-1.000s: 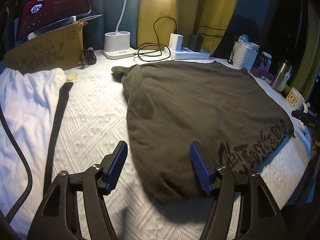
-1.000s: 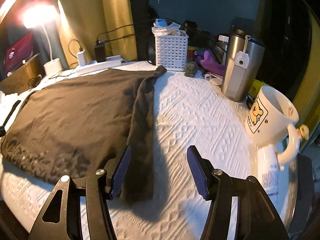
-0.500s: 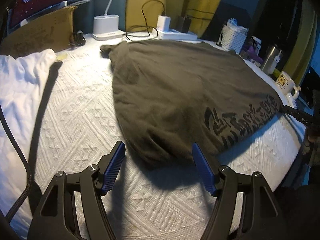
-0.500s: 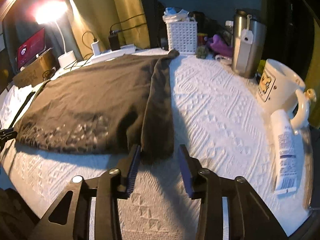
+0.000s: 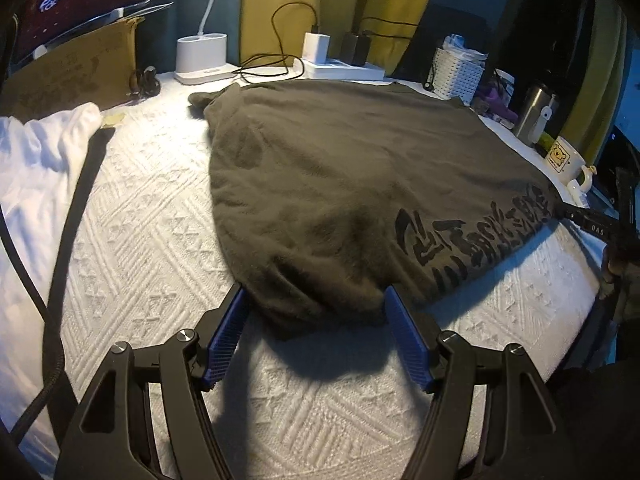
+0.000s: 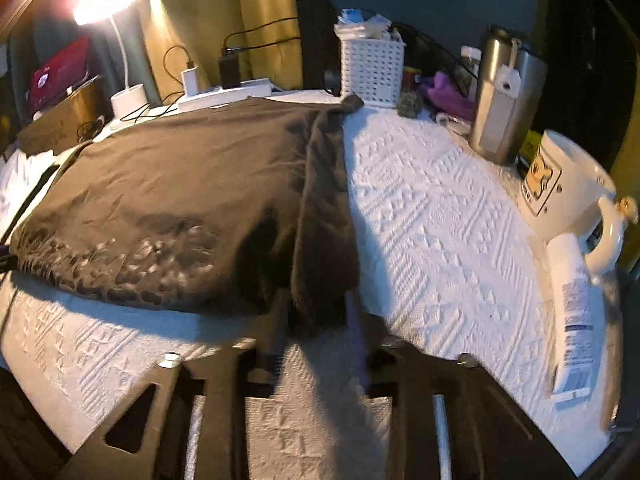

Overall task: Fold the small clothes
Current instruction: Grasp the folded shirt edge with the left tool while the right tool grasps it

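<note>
A dark brown shirt [image 5: 360, 168] with black lettering lies spread flat on the white textured cover [image 5: 152, 240]. My left gripper [image 5: 316, 304] is open, its blue pads [image 5: 226, 332] low on either side of the shirt's near left corner. In the right wrist view the shirt [image 6: 180, 184] has a folded strip along its right side. My right gripper [image 6: 316, 300] straddles the near end of that strip; its jaws are closing with the cloth between them, and blur hides whether they press on it. The right gripper's finger [image 5: 592, 226] also shows at the shirt's far corner.
A white garment [image 5: 36, 168] and a black strap [image 5: 76, 208] lie at the left. A lamp base [image 5: 202, 56], a power strip [image 5: 340, 70] and a cardboard box [image 5: 72, 76] line the back. A white basket [image 6: 372, 72], steel tumbler [image 6: 506, 96], mug [image 6: 568, 184] and tube [image 6: 572, 312] stand at the right.
The right jaws have narrowed steadily from wide apart onto the shirt's folded strip while the gripper sank. The left gripper drew back to the shirt's near corner, its jaws unchanged.
</note>
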`<action>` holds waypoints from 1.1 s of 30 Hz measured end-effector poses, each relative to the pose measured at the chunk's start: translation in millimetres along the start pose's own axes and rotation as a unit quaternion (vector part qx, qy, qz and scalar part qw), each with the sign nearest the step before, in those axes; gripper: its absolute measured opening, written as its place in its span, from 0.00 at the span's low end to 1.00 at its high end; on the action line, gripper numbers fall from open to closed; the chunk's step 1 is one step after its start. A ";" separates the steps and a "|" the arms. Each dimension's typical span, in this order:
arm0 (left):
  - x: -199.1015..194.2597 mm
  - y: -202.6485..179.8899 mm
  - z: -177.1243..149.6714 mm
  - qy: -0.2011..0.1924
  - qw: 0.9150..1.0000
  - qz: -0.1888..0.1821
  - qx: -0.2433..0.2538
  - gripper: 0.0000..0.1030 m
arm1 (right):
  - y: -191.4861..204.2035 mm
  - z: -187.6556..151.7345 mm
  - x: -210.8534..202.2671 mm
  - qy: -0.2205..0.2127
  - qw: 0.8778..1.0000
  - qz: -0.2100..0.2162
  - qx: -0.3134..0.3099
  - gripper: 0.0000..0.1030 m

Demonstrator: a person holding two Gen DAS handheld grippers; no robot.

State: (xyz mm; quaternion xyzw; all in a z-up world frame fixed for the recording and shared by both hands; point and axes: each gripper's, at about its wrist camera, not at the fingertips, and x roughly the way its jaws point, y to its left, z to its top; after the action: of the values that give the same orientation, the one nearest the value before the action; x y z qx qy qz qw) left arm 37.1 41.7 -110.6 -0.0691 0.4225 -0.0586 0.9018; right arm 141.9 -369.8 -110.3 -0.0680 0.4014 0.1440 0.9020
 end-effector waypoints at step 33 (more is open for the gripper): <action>-64.3 -13.2 32.1 -0.074 0.997 0.004 0.009 0.11 | -55.4 9.8 -14.5 -0.025 0.995 -0.001 0.095 0.10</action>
State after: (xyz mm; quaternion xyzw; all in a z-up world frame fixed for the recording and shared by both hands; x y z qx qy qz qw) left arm 20.3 41.7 -39.5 -0.0633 0.3545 -0.0535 0.9314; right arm 157.0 -423.1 -92.6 0.0213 0.3903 0.1062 0.9143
